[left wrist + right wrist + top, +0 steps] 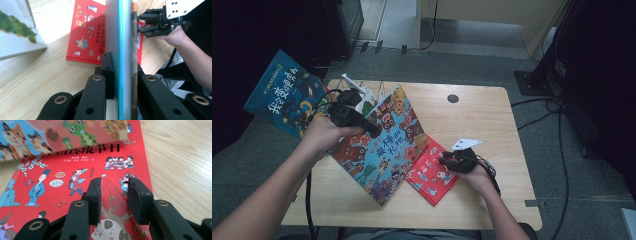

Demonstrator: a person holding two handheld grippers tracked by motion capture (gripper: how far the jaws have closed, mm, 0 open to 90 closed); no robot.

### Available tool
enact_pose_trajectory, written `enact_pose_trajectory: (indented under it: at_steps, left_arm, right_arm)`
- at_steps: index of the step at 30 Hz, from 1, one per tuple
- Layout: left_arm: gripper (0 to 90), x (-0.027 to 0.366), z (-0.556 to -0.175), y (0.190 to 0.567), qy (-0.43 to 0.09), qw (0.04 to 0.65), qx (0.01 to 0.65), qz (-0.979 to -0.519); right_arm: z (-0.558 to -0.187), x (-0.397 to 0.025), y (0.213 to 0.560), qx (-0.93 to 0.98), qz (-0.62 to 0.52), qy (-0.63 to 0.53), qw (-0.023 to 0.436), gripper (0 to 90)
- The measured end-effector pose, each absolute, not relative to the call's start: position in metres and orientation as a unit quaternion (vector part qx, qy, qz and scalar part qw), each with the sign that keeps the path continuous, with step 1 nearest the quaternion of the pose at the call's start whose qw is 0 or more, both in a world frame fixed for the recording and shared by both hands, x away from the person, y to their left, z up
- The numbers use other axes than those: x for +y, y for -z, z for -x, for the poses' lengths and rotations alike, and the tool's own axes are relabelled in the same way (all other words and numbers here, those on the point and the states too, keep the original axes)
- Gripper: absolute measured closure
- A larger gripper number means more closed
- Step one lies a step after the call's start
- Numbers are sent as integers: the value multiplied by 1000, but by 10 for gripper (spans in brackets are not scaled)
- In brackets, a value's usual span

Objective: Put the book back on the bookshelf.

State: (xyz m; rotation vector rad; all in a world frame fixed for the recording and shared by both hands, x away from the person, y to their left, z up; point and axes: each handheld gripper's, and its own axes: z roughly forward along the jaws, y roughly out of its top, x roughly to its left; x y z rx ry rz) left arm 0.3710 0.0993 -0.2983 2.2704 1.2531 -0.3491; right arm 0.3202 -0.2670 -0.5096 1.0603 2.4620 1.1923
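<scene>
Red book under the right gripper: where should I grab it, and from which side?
Take the red book by its free right edge, coming in low from the bare table on the right. It lies flat, and the colourful book held by the left gripper overlaps its left part. The right gripper is open above its cover.

red book (432, 176) partly under colourful book (382, 145), dark-blue book (284, 92) off-table

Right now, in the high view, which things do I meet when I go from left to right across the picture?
Dark blue book → left gripper, shut on the colourful book → red book → right gripper over the red book.
</scene>
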Motion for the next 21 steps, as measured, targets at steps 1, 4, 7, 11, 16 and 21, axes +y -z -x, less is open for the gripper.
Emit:
enact_pose_trajectory:
  at_steps: [1,4,7,11,16,21]
  left_arm:
    - [817,102,-370,297,127,259,463,-838]
    - [817,112,-366,290,124,262,468,-835]
    - [817,124,-362,287,122,272,478,-826]
    - [817,139,-357,282,115,274,488,-821]
    - [817,155,-347,278,106,270,494,-820]
    - [816,173,-338,277,103,278,507,-809]
  right_arm:
    - [-321,-267,509,834,-361,-403,103,638]
    - [-322,-266,510,833,-360,-406,110,634]
    - [-324,-265,511,829,-360,-410,118,606]
    - [-327,-265,512,822,-367,-417,125,589]
    - [-335,-263,512,819,-385,-411,111,545]
    - [-339,-259,512,821,-378,-409,121,530]
